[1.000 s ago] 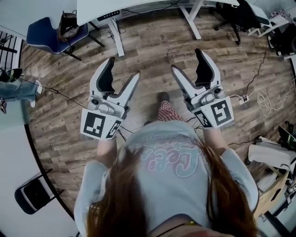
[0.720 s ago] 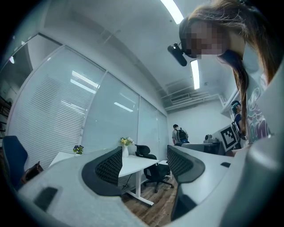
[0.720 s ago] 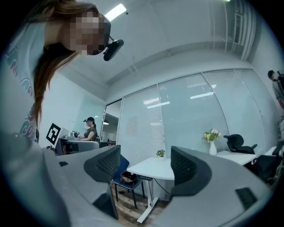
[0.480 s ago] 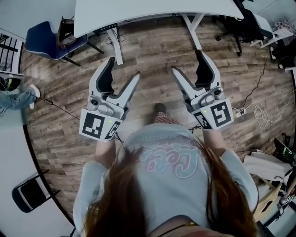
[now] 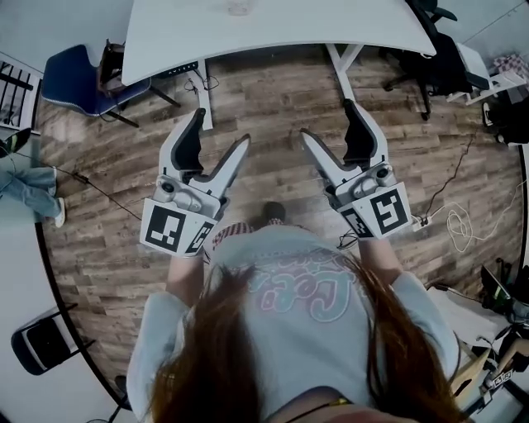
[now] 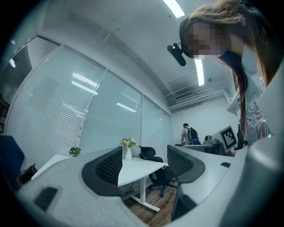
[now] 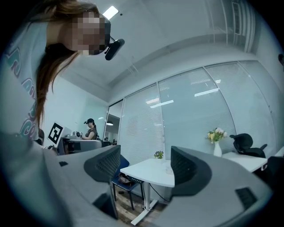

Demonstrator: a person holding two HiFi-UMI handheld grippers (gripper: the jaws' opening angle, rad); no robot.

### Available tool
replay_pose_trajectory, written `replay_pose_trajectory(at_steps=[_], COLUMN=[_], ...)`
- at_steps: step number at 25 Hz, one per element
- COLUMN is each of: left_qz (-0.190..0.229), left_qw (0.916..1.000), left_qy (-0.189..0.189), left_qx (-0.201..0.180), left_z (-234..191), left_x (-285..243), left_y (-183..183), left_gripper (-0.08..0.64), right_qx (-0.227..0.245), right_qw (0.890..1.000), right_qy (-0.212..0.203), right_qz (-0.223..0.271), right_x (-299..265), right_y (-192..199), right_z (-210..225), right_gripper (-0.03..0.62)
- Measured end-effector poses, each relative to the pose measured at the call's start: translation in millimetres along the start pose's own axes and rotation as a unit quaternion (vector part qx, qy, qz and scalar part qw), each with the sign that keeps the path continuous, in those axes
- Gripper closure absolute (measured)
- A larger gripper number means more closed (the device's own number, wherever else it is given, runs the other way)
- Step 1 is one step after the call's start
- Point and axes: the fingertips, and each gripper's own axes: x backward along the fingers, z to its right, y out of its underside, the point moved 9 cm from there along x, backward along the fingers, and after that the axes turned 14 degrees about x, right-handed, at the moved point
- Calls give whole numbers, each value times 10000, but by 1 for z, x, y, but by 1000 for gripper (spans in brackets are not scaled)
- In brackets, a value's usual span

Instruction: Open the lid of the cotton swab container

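Zero progress yet: left gripper (image 5: 221, 126) and right gripper (image 5: 326, 118) spread wide, empty; small clear container (image 5: 238, 7), presumably the swab one, well ahead on white table (image 5: 331, 25), unreached.

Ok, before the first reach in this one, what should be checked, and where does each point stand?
1. Left gripper open, nothing between its jaws: ok.
2. Right gripper open, nothing between its jaws: ok.
3. Target in sight: cannot tell. A small clear object stands on the table, too small to identify as the swab container.
4. Whether that object is closed: cannot tell at this size.
5. Table within reach: not ok. Both grippers are over the floor, short of the table edge.
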Motion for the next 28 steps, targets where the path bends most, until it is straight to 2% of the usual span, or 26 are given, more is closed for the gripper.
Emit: replay_pose_trajectory(at_steps=[10, 15, 28], left_qz=[-37, 25, 44], left_qw=[9998, 9995, 9992], left_qy=[-205, -310, -391], left_qx=[30, 49, 23], left_z=[-14, -19, -25], left_x=[-1, -3, -13], left_y=[3, 0, 4], left_gripper=[272, 272, 272], right_qx=[-115, -57, -60], right_qw=[9997, 9995, 9994], right_qy=[-195, -310, -333], right_qz=[-17, 32, 45], right_x=[-22, -30, -38], right_y=[14, 10, 15], right_z=[7, 9, 20], right_gripper=[253, 253, 253])
